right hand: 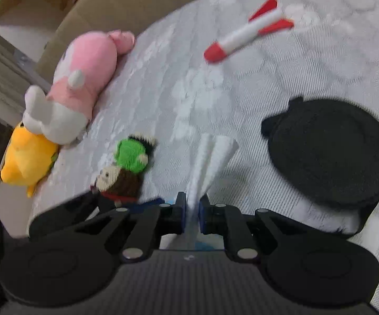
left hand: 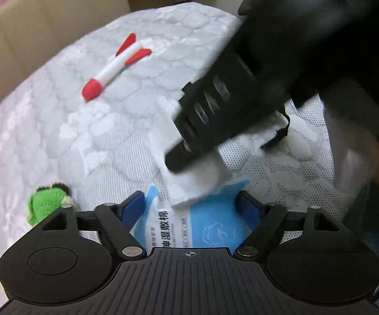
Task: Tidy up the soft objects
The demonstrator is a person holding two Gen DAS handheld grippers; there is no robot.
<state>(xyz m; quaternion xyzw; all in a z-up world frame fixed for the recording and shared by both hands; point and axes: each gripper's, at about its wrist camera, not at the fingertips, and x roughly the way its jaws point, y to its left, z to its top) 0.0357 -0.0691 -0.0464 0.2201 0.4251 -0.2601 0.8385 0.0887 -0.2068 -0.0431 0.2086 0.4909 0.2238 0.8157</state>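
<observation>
The left gripper [left hand: 192, 204] holds a blue-and-white cotton pad packet [left hand: 205, 225] between its jaws; the blue pads press against both sides of the packet, which stands directly in front of the gripper body. White cotton pads [left hand: 189, 157] protrude from the open top of the packet.

The right gripper [right hand: 191, 215] is clamped on the same cotton pads [right hand: 208, 162]. In the right wrist view, the jaws stand nearly together with only the thin white stack between them, and the stack fans outward beyond the fingertips. In the left wrist view, the right gripper [left hand: 223, 120] appears as a blurred black body above the packet, so its exact contact point cannot be confirmed from that view.

All items rest on a mattress [right hand: 242, 92] with a quilted white cover. A red-and-white foam rocket [right hand: 247, 32] lies well apart from both grippers toward the far side of the mattress. A crocheted doll [right hand: 129, 168] in green and brown lies just left of the right gripper. A pink-and-white plush toy [right hand: 84, 78] lies at the left edge of the mattress, with a yellow plush toy [right hand: 26, 162] touching its lower end. A cardboard box [right hand: 105, 2] stands beyond the pink plush toy. A black round housing [right hand: 331, 152], part of the left gripper, occupies the right side of the right wrist view.
</observation>
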